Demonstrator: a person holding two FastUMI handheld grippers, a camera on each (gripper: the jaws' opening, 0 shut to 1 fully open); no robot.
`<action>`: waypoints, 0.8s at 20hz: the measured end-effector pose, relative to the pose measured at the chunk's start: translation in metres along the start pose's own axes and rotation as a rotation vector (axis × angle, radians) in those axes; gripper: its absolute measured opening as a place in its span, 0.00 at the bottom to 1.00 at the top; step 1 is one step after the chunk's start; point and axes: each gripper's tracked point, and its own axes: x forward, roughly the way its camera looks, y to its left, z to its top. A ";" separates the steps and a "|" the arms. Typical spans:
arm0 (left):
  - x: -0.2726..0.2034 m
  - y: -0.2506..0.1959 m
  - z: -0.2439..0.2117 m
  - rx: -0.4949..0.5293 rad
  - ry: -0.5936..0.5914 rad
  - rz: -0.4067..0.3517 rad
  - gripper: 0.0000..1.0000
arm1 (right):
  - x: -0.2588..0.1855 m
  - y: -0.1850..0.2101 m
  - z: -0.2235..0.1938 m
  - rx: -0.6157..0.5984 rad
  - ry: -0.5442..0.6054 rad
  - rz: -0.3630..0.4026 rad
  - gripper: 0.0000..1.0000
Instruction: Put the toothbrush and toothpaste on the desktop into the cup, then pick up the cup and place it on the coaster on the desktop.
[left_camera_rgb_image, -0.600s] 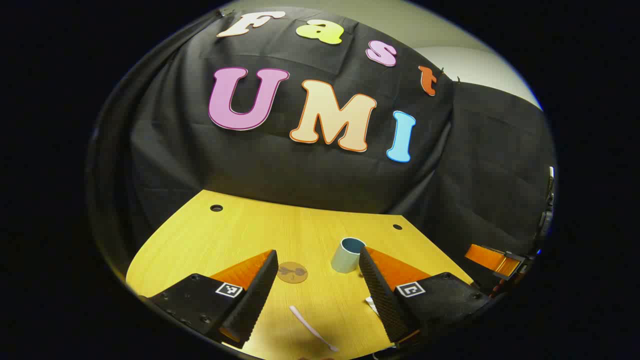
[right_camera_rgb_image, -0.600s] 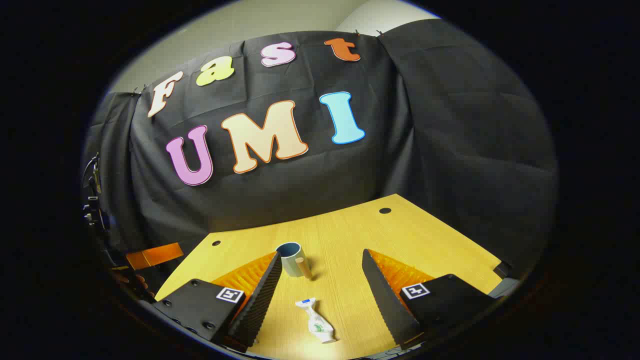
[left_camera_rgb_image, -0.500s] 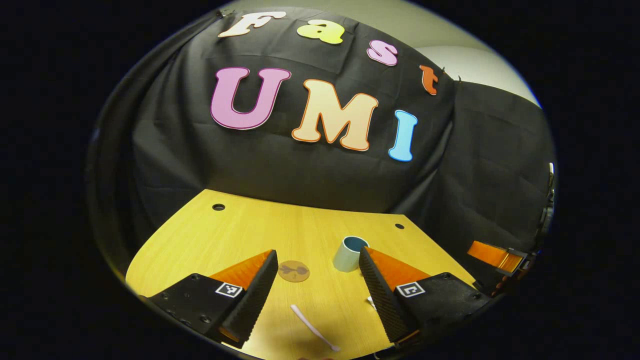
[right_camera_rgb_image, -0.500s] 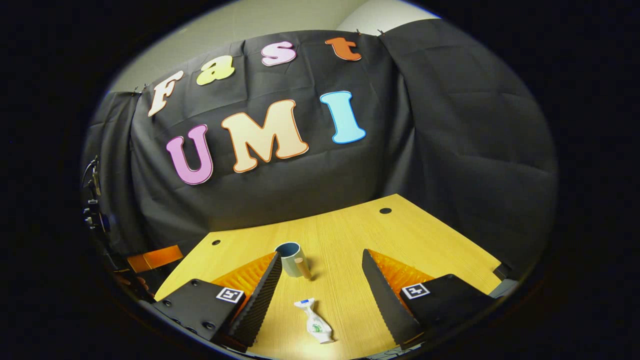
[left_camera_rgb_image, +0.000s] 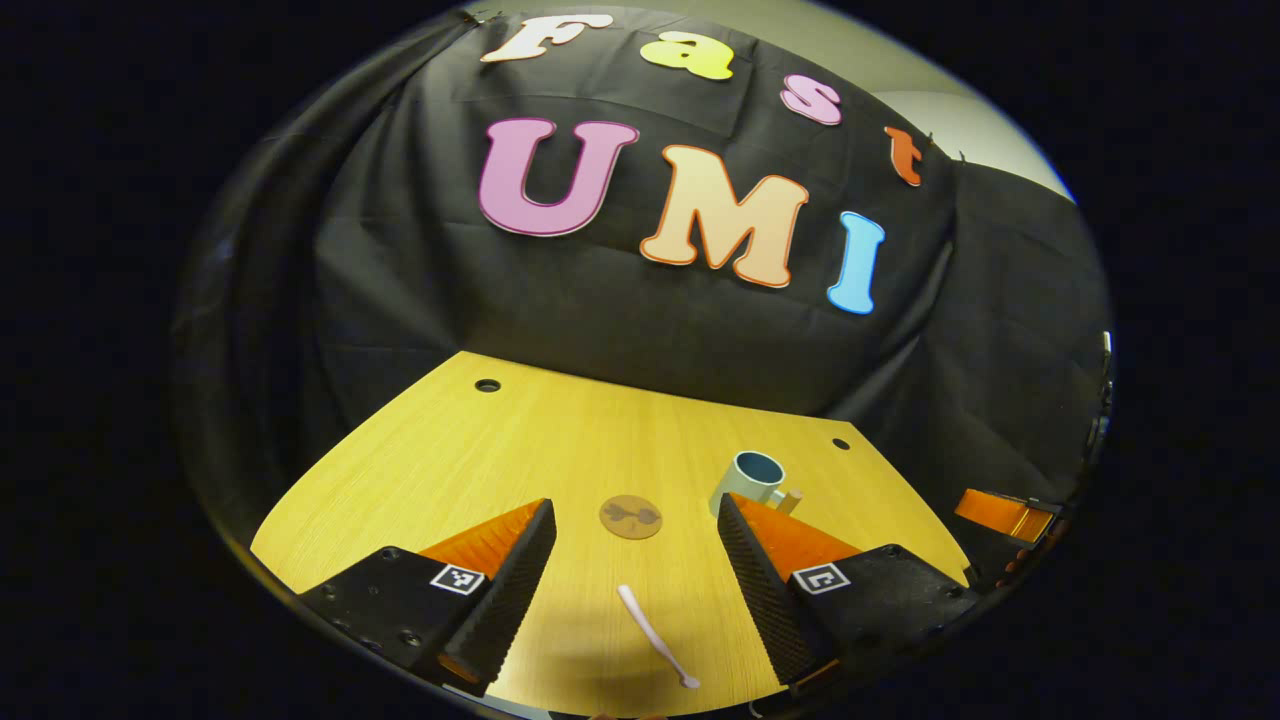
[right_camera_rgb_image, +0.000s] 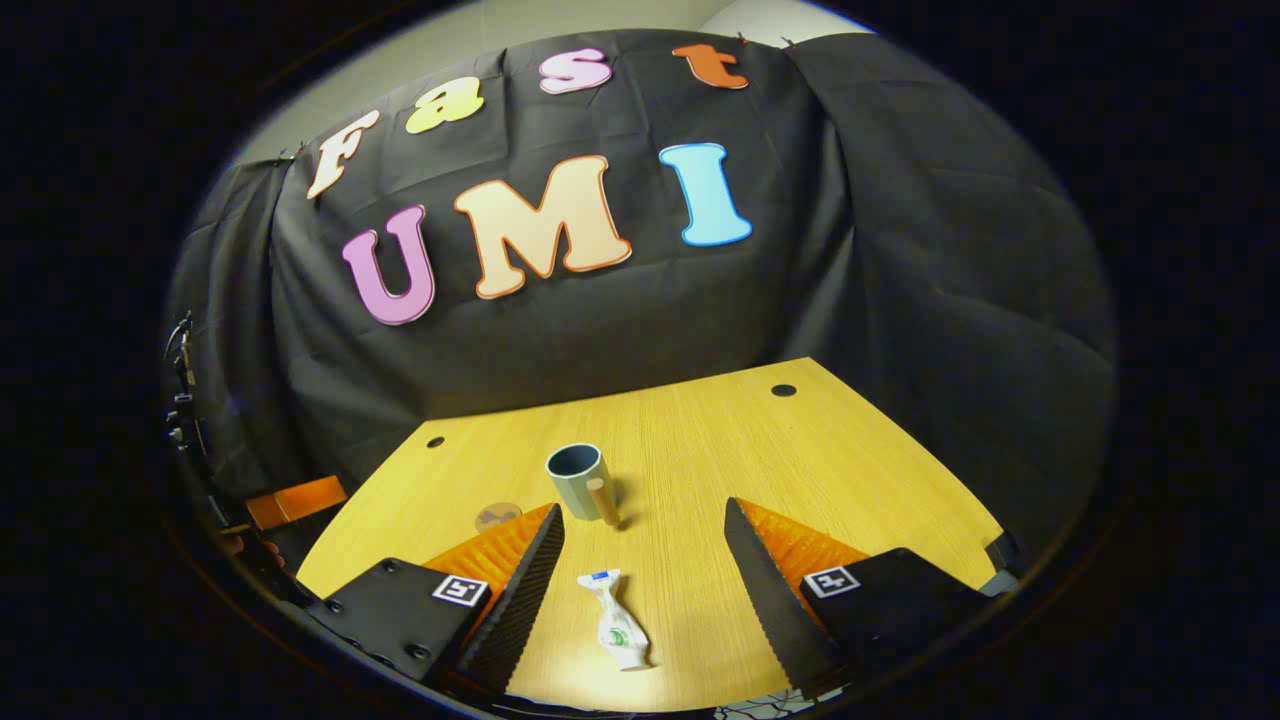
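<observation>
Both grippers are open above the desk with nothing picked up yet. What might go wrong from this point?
The toothbrush is thin and lies flat on the desk, so the left gripper may slide over it or hit the wood. The toothpaste tube is crumpled and soft; the right gripper might squash it or grab it crookedly. The cup is small and light-looking, so a long item dropped in at an angle may tip it before it reaches the coaster.

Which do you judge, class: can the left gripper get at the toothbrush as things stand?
Probably yes. The left gripper is open, and the toothbrush lies flat on the bare desktop between its fingers, nothing lying across it.
</observation>
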 end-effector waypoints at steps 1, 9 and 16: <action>-0.004 0.006 -0.002 -0.002 0.001 0.022 0.95 | 0.003 0.001 -0.004 -0.005 0.017 0.011 0.98; -0.025 0.055 -0.019 -0.021 0.028 0.182 0.95 | 0.045 0.027 -0.059 -0.084 0.220 0.105 0.94; -0.035 0.077 -0.037 -0.063 0.067 0.259 0.95 | 0.076 0.052 -0.110 -0.160 0.455 0.154 0.99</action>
